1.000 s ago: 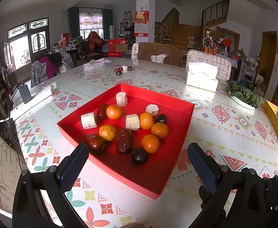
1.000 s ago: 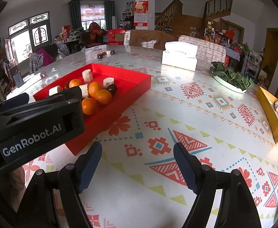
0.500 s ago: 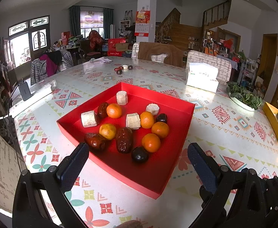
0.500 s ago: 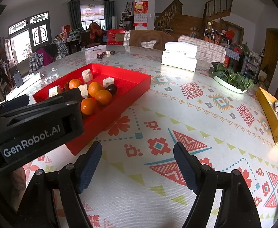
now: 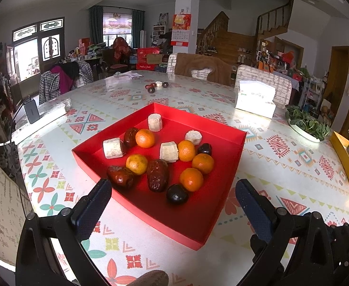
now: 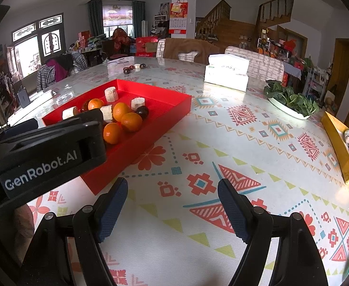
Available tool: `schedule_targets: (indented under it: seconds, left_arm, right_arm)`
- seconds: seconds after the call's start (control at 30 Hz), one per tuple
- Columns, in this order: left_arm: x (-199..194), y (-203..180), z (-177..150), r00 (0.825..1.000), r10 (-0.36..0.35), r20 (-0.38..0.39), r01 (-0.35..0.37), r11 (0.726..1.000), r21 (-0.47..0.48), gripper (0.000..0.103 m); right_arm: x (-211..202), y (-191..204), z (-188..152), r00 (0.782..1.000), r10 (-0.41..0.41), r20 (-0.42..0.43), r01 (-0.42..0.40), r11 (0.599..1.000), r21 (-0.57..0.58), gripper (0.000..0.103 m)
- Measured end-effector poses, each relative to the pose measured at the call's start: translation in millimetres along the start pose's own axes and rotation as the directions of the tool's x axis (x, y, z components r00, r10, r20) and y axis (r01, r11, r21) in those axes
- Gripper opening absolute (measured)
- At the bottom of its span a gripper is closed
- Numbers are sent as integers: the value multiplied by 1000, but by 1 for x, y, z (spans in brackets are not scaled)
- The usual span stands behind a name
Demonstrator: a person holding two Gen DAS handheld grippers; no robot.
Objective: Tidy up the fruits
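Red tray (image 5: 224, 205) seen on patterned bench (image 5: 293, 166), set diagonally, one corner pointed toward left gripper (image 5: 173, 196). Mandarins (image 5: 191, 179), dates (image 5: 157, 175), pale cut pieces (image 5: 112, 148) held inside. Central date's long axis near-to-far. Both grippers' fingers spread wide, empty; right gripper (image 6: 172, 211) over bare bench.

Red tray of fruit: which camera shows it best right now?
The left wrist view: the red tray lies whole and centred, every fruit visible. In the right wrist view, the left gripper's body hides part of it.
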State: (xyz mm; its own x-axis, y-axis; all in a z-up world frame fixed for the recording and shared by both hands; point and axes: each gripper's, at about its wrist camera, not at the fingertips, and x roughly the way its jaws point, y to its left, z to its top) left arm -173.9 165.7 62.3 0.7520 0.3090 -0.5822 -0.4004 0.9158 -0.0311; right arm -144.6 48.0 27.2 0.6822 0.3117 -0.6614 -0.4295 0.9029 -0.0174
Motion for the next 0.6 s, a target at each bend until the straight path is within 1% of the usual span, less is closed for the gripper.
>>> schedule_targets:
  seconds: [0.23, 0.47, 0.6]
  left_arm:
    - [-3, -2, 0, 1000, 0, 15, 0, 1000, -4, 103]
    - [-10, -5, 1, 999, -20, 34, 20, 1000, -11, 103]
    - [-11, -7, 0, 999, -22, 34, 22, 1000, -13, 103]
  right_arm:
    - [-4, -1, 1, 1000, -8, 27, 8, 1000, 5, 82]
    - [-3, 3, 1, 1000, -23, 20, 24, 1000, -4, 82]
    - [-4, 3, 1, 999, -26, 22, 27, 1000, -9, 84]
